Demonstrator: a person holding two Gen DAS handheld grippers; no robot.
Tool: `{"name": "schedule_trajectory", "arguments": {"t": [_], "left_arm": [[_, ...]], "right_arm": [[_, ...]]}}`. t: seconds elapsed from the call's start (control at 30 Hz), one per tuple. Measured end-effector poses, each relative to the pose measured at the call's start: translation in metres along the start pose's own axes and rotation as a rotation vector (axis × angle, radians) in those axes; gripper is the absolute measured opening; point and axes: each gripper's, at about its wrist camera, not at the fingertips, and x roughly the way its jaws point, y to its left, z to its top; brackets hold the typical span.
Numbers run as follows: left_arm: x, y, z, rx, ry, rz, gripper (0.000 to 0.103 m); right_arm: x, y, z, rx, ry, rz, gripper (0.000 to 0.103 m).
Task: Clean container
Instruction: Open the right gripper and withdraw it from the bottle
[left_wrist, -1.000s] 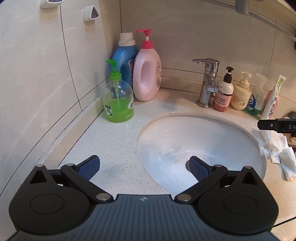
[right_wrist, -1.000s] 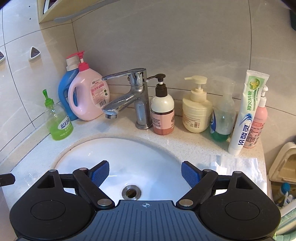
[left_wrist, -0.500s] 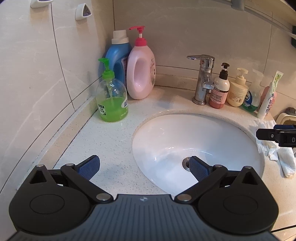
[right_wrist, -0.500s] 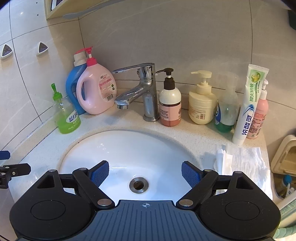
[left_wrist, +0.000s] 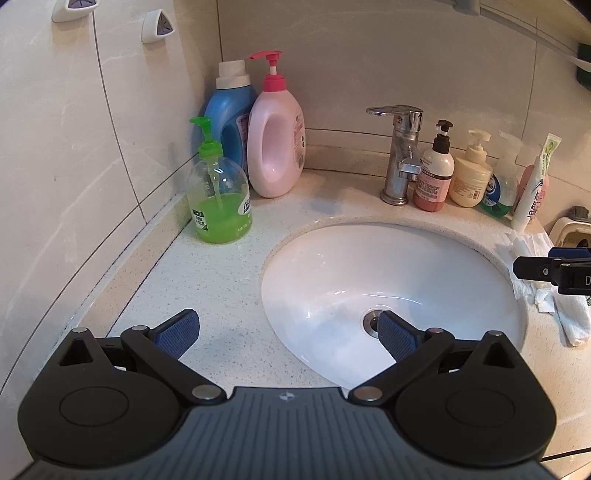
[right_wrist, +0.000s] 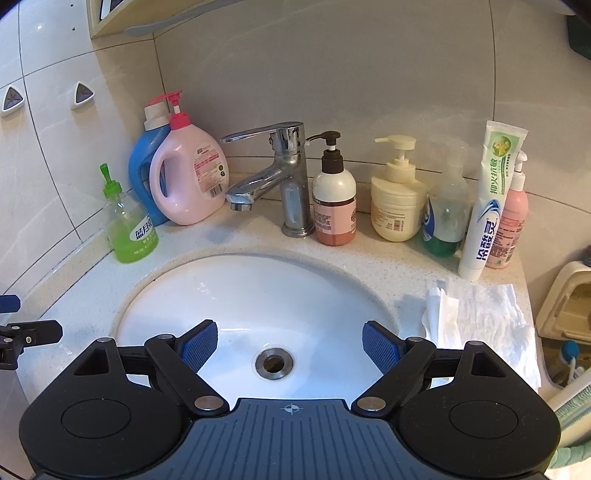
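a home bathroom. a white oval sink (right_wrist: 207, 295) is sunk into a speckled stone desk (left_wrist: 207, 280) set against pale tiled walls (left_wrist: 74, 147), with a chrome tap (right_wrist: 288, 184) at the desk's back edge. along that edge stand pump bottles of soap and lotion (right_wrist: 334, 199), a toothpaste tube (right_wrist: 487, 206) and, in the back left corner, laundry detergent jugs (right_wrist: 188, 177). crumpled tissue (right_wrist: 480, 314) lies at the right edge.
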Motion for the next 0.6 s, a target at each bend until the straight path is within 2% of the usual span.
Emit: {"name": "schedule_trajectory", "arguments": {"t": [0.6], "left_arm": [[-0.0013,-0.0050,0.0013,-0.012,-0.003,0.010,0.103]], "right_arm": [[-0.0025,0.0006,-0.0040,-0.013,0.005,0.011,0.087]]}}
